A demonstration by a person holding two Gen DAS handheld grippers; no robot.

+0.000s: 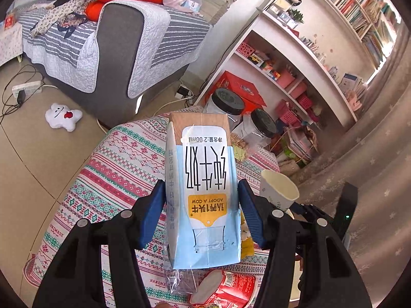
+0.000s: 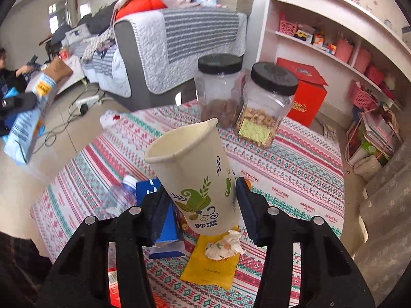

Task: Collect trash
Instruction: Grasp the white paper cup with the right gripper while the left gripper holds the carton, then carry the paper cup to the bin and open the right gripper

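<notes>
My left gripper (image 1: 201, 213) is shut on a blue and white milk carton (image 1: 205, 179), held above the patterned tablecloth (image 1: 120, 159). My right gripper (image 2: 200, 205) is shut on a white paper cup (image 2: 197, 174) with green leaf print, its squeezed rim tilted up and left. The same cup (image 1: 278, 188) shows at the right in the left wrist view, and the carton (image 2: 30, 118) at the far left in the right wrist view. Below the cup lie a crumpled tissue (image 2: 224, 246) on a yellow packet (image 2: 210, 269), a blue box (image 2: 167, 220) and a clear plastic bottle (image 2: 120, 197).
Two black-lidded jars (image 2: 264, 102) of snacks stand at the table's far side. A red-labelled container (image 1: 231, 290) lies under the carton. A grey sofa (image 1: 115, 46), a white plush toy (image 1: 63, 116), floor cables and white shelves (image 1: 295, 59) surround the table. A person (image 2: 7, 74) sits far left.
</notes>
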